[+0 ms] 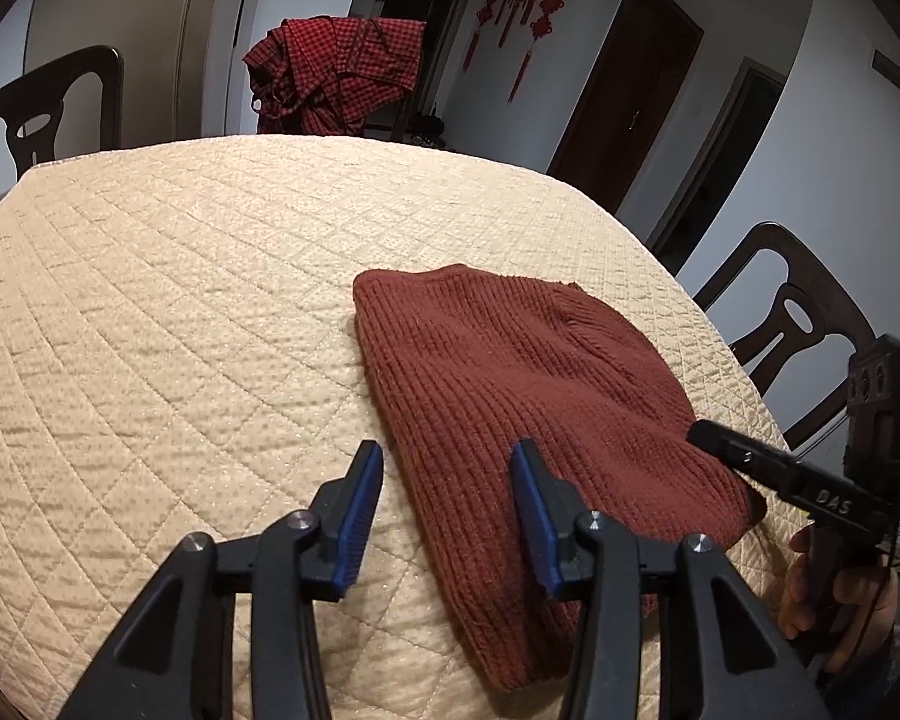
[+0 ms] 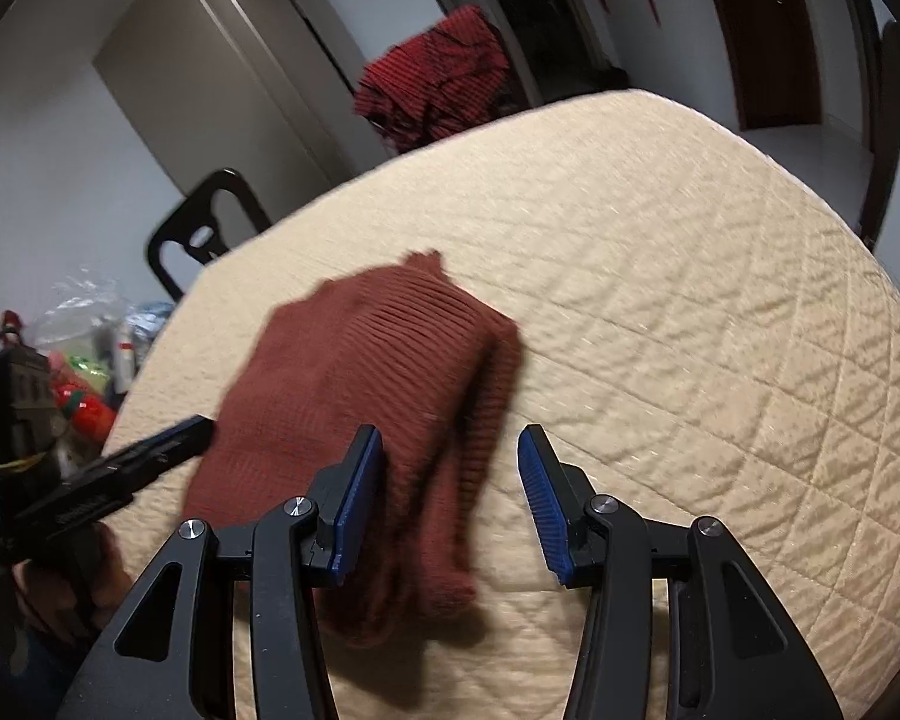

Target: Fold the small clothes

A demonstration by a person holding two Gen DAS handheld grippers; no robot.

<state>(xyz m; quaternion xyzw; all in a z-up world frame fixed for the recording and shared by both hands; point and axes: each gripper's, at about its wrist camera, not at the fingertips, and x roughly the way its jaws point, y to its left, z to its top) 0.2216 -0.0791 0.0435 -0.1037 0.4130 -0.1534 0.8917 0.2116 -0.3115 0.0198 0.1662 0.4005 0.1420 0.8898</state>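
— Sweater [image 1: 528, 396]: where is it now?

— Folded into a compact rust-red block on the quilted tabletop [image 1: 180, 276], toward the near right part of it. The far edge lies flat and the ribs run straight; the near end bunches a little where it comes toward me.

— And your grippers?

— Both stand apart with nothing clamped. My left gripper [image 1: 447, 510] hovers at the block's near left edge: one blue pad over bare quilt, the other over the knit, neither pressing that I can see. My right gripper [image 2: 450, 498] hangs at the near right side, its jaws spread over the knit's right edge and the quilt beside it. That view is blurred, so I can't say whether its left pad brushes the fabric.

— So which step are you on?

— I'd judge the fold just laid down and let go. The piece looks about finished, unless one more fold is wanted to make it smaller.

— What does the next move need?

— If I tidy it, a light press or tug on that bunched near end, with both grippers working evenly so the layers don't slide apart. If I fold again, each gripper must pinch every layer at a near corner, not just the top one, then carry them over to the far edge together.

— Anything else to fold?

— A red checked garment [image 1: 336, 78] hangs over a chair beyond the far side. It may be next, but I can't be sure.
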